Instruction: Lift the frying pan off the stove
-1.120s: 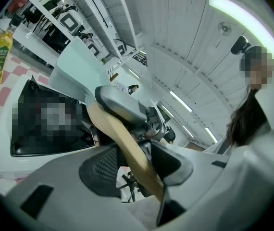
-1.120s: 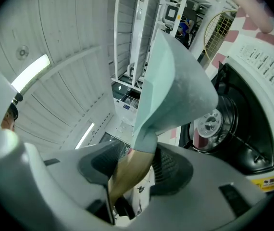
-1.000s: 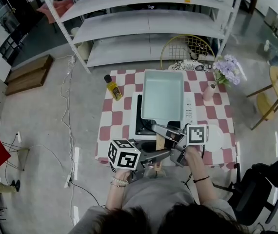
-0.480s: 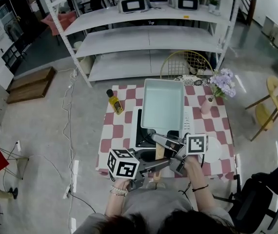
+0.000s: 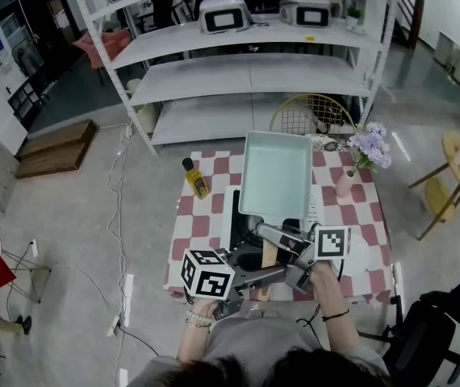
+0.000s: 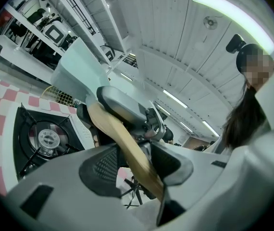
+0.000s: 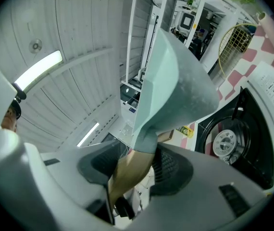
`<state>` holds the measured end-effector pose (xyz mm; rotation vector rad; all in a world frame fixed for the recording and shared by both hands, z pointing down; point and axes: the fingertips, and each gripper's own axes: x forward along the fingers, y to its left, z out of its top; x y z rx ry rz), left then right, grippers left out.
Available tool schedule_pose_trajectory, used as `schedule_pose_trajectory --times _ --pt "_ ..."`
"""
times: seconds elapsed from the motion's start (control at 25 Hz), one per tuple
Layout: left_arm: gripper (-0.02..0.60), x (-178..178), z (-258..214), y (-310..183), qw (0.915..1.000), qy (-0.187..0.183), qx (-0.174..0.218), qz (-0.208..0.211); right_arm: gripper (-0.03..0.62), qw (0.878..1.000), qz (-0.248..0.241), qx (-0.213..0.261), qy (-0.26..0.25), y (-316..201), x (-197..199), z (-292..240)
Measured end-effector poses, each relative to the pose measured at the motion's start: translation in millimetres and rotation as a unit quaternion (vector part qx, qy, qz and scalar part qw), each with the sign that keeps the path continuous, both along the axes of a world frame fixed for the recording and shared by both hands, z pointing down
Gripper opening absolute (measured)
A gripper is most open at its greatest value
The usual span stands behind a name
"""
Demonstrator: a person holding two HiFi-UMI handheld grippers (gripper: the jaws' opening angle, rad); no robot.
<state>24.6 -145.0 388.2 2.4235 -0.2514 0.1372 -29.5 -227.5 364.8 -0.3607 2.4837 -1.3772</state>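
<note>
A pale teal rectangular frying pan (image 5: 275, 176) hangs above the black burner (image 5: 244, 226) of a white table stove (image 5: 315, 204). Its wooden handle (image 5: 269, 253) points back toward me. My left gripper (image 5: 265, 275) comes in from the left and is shut on the handle's near end. My right gripper (image 5: 270, 235) comes in from the right and is shut on the handle closer to the pan. In the left gripper view the handle (image 6: 127, 148) runs between the jaws of my left gripper (image 6: 137, 168), with the burner (image 6: 45, 138) below. In the right gripper view the pan (image 7: 175, 90) rises from my right gripper (image 7: 134, 171), clear of the burner (image 7: 226, 141).
The stove sits on a red-and-white checked table (image 5: 201, 226). An oil bottle (image 5: 197, 178) stands at its far left, a vase of purple flowers (image 5: 365, 150) at the far right, and a white plate (image 5: 359, 248) at the near right. A wire chair (image 5: 311, 113) and white shelving (image 5: 246, 75) stand behind.
Both grippers have risen together with the pan handle in them. The pan now stands higher over the stove, and more of the burner shows under it.
</note>
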Motion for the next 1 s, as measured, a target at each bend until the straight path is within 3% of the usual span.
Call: schedule_pose_trajectory --times 1.0 --pt "0.207 5.4 -36.6 -6.4 0.9989 0.008 0.046 0.008 0.21 0.999 0.011 0.047 -0.003 -6.2 9.5 -41.2"
